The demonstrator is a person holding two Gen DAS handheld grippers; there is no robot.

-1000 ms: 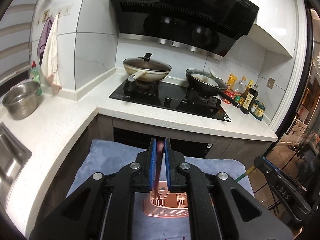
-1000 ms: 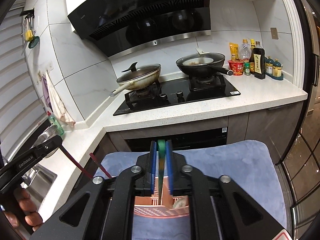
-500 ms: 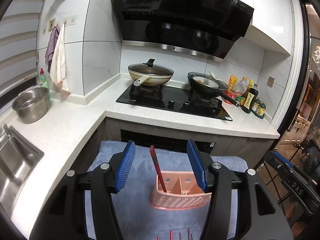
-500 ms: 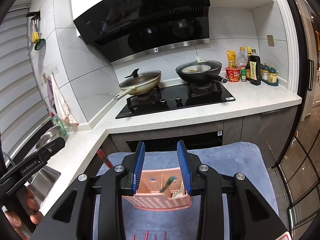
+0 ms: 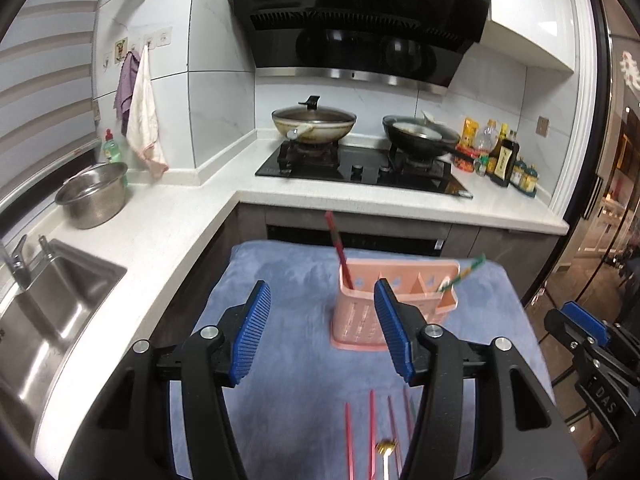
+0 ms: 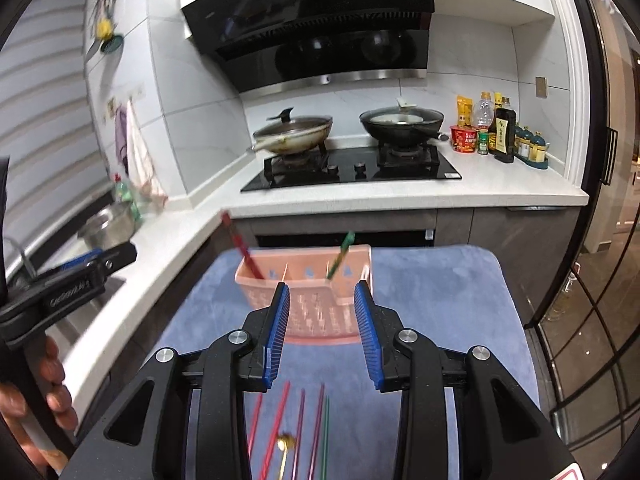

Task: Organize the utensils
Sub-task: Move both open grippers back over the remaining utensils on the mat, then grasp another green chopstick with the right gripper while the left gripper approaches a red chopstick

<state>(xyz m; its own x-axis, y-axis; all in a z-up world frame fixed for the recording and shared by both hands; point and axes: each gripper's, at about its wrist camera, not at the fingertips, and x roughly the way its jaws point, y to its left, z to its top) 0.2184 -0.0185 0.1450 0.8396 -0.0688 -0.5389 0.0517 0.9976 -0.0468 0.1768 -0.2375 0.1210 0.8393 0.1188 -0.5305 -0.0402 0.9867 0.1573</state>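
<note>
Left gripper (image 5: pixel 322 330): blue ribbed pads well apart, nothing between them, released. Right gripper (image 6: pixel 322 334): pads parted somewhat narrower, also empty; the basket shows in the gap but sits beyond the tips, not touched.

Just ahead of both: pink perforated plastic utensil basket with dividers (image 5: pixel 394 300), upright on the blue plush cloth (image 5: pixel 288 280). One red chopstick (image 5: pixel 338 250) leans out of its left compartment, one green chopstick (image 5: pixel 464 274) leans out of a right-hand compartment; exactly which one, hard to tell.

Under the tips, flat on the cloth: a row of loose red and pink chopsticks (image 6: pixel 278 420), one loose green chopstick (image 6: pixel 326 436), and a small gold-headed spoon (image 6: pixel 286 442). These look not yet sorted.

Beyond: white speckled countertop (image 5: pixel 160 220), steel sink (image 5: pixel 52 304), black gas hob (image 5: pixel 360 168) with pans.

Risks, my read:
- loose sticks lie touching or just beside each other, so a pinch could take two or skid one off the soft cloth
- light basket could tip if a jaw or a long stick knocks it, especially with both sticks leaning outward
- both grippers work the same small patch, so they could clash
- spoon is flat and thin, likely to slip from the pads
</note>
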